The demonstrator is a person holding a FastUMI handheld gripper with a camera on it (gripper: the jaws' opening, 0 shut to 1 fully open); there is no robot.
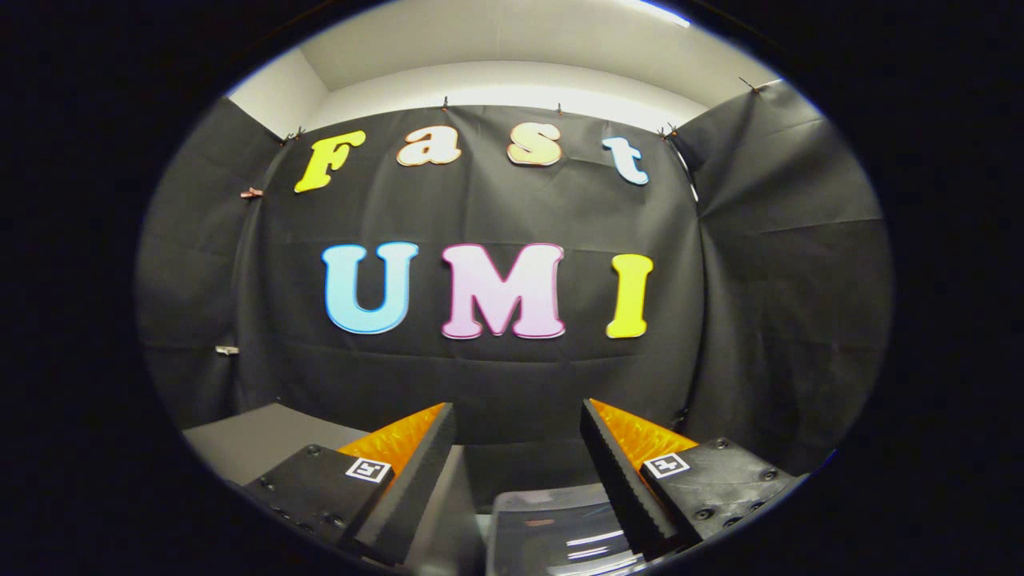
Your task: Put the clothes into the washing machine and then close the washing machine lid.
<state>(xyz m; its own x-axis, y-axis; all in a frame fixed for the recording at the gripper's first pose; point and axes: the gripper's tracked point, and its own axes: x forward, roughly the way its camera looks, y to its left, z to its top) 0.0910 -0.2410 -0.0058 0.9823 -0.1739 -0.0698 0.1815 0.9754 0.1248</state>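
Observation:
My gripper (518, 414) is held up and level, open, with nothing between its fingers. It faces the black cloth wall of the booth. Low between the fingers, close beneath them, lies a dark glossy surface (552, 536) with streaks of reflected light; it looks like the washing machine's lid, though I cannot tell for sure. No clothes are in sight.
A grey tabletop (256, 444) runs along behind the left finger to the cloth wall (496, 384). The cloth hangs on three sides, close ahead and to the right. A white wall and ceiling rise above the cloth.

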